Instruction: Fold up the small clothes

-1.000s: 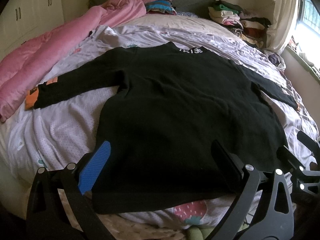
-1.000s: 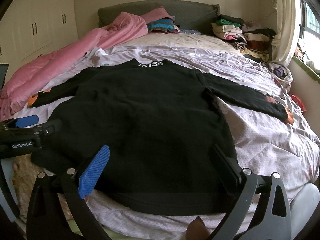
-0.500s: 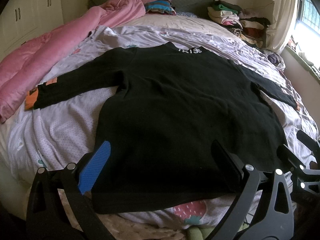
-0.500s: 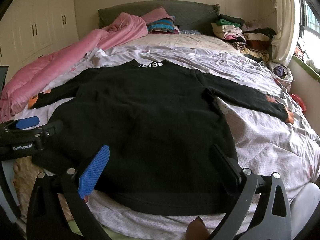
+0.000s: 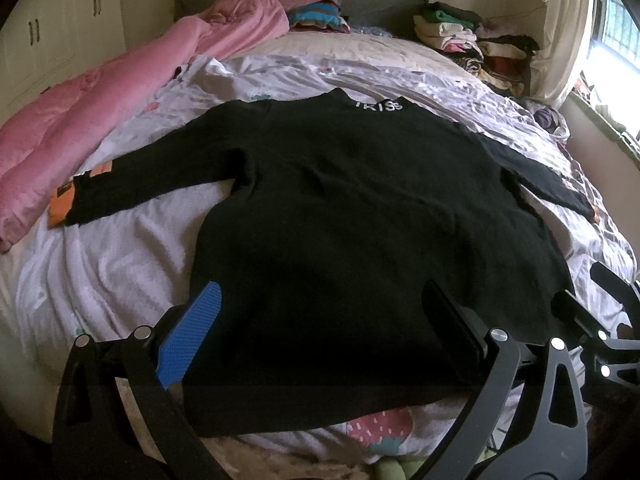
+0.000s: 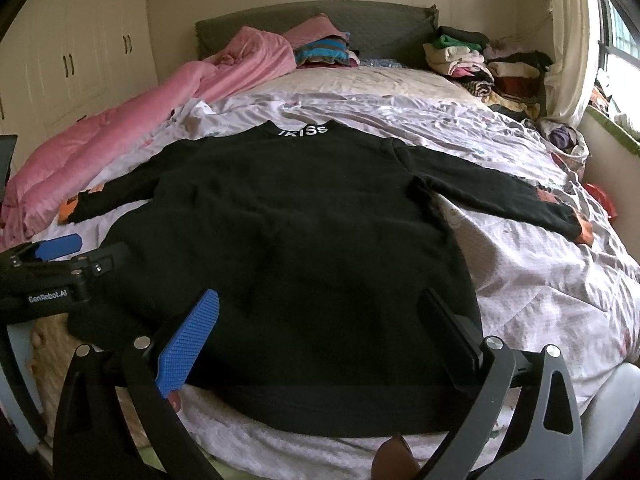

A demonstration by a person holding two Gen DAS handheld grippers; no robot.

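Both the left gripper and the right gripper hover with fingers apart over the hem of the black sweater, gripping nothing. The sweater lies flat on the bedsheet, sleeves spread, so in my judgement no fold is made yet. Only the right wrist view shows the whole right sleeve with its orange cuff.

White letters on far collar of black sweater, read roughly "IKISS"; first letter unclear. White "GenRobot.AI" label on side of left claw, near left in right wrist view. No other readable text.
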